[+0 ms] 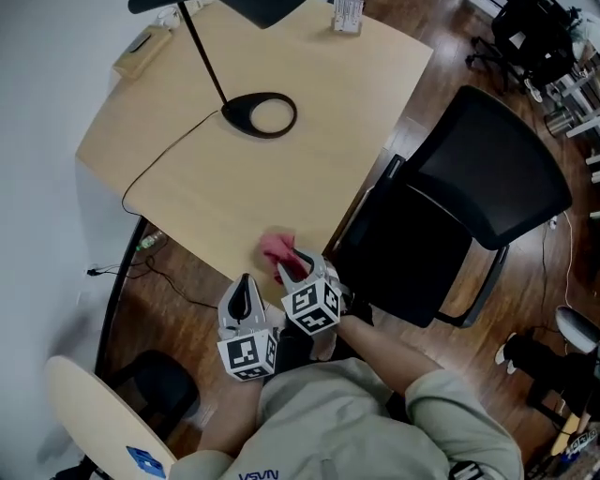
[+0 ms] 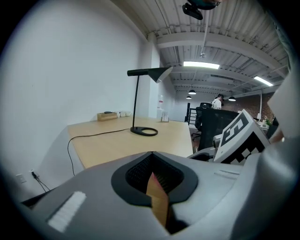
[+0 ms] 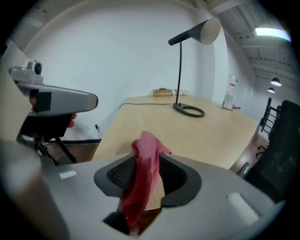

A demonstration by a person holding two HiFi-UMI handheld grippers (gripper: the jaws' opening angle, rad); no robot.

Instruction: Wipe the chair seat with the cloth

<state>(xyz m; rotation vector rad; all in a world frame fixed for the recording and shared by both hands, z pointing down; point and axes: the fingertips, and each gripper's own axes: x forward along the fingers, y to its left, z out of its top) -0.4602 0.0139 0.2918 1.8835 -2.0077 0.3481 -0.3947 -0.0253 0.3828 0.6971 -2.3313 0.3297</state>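
A red cloth [image 1: 277, 248] lies at the near edge of the wooden table [image 1: 281, 178]. My right gripper [image 1: 292, 265] is at it. In the right gripper view the cloth [image 3: 143, 173] stands bunched between the jaws of the right gripper [image 3: 145, 161]; the jaws are open, with a gap beside the cloth. The black office chair has its seat [image 1: 403, 258] just right of that gripper, tucked partly under the table. My left gripper [image 1: 246, 281] hovers beside the right one, off the table's edge. In its own view the left gripper [image 2: 152, 161] is shut with nothing in it.
A black desk lamp stands on a ring base [image 1: 260, 114] mid-table, its cable [image 1: 159, 159] running left. A small wooden box [image 1: 142, 52] and a bottle [image 1: 347, 14] sit at the far edge. A second chair's pale back [image 1: 103, 412] is at lower left. The floor is wood.
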